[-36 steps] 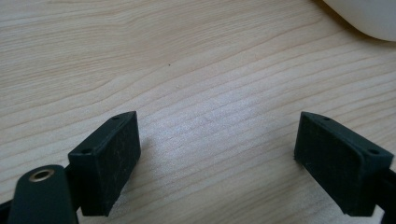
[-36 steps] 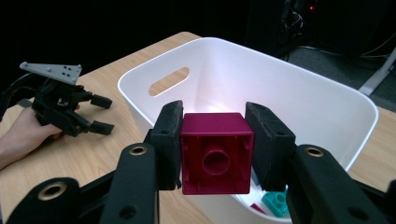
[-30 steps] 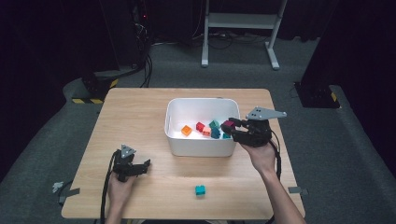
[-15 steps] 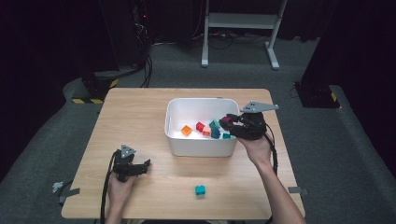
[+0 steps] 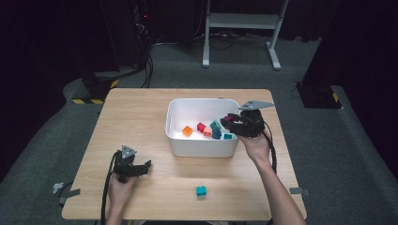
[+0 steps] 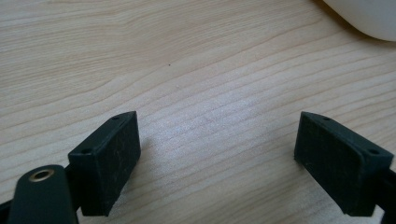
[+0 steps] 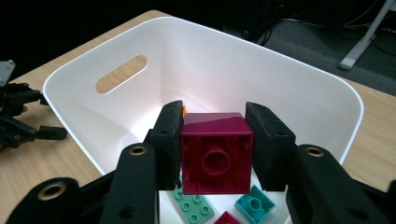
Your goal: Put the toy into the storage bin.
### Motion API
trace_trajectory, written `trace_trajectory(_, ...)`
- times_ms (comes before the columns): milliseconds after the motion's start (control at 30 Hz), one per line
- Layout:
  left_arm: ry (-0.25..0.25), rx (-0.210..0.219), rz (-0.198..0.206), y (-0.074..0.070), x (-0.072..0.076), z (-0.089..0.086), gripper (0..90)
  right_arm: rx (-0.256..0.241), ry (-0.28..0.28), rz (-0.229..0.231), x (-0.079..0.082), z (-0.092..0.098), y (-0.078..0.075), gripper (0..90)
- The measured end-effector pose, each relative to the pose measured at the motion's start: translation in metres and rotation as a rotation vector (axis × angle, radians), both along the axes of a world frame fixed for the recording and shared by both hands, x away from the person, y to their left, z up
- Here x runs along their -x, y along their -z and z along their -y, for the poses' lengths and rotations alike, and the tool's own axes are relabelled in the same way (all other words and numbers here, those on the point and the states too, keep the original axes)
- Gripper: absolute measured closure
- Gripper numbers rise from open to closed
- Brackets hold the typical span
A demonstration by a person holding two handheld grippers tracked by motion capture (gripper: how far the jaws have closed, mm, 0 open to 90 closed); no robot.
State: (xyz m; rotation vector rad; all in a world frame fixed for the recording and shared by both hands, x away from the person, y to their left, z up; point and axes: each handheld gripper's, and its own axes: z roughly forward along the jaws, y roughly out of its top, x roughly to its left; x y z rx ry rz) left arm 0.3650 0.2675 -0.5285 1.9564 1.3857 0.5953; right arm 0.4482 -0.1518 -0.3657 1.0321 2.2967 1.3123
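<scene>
Right tongs [image 7: 214,144] clamp a maroon brick [image 7: 216,159] directly above the bin [image 7: 280,60]; left tongs [image 6: 219,158] rest open on the worktop [image 6: 187,70].

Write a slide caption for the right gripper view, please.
Right tongs hold a dark red block above the white bin.

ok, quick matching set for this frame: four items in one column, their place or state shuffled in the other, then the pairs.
Items:
1. dark red block
2. teal block
3. left gripper
4. orange block

Places or states:
A. open, nothing between its fingers, low over the table
B. lying in the white bin
C. clamped in the right gripper above the bin
D. alone on the table, in front of the bin

Pairs: 1-C, 2-D, 3-A, 4-B
</scene>
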Motion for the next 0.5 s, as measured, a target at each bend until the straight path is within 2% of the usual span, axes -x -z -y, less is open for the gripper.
trace_trajectory(500,0.0,0.0,0.0,0.0,0.0,0.0,14.4,0.04,0.015,-0.012,-0.0095,-0.0072,0.0087,58.3)
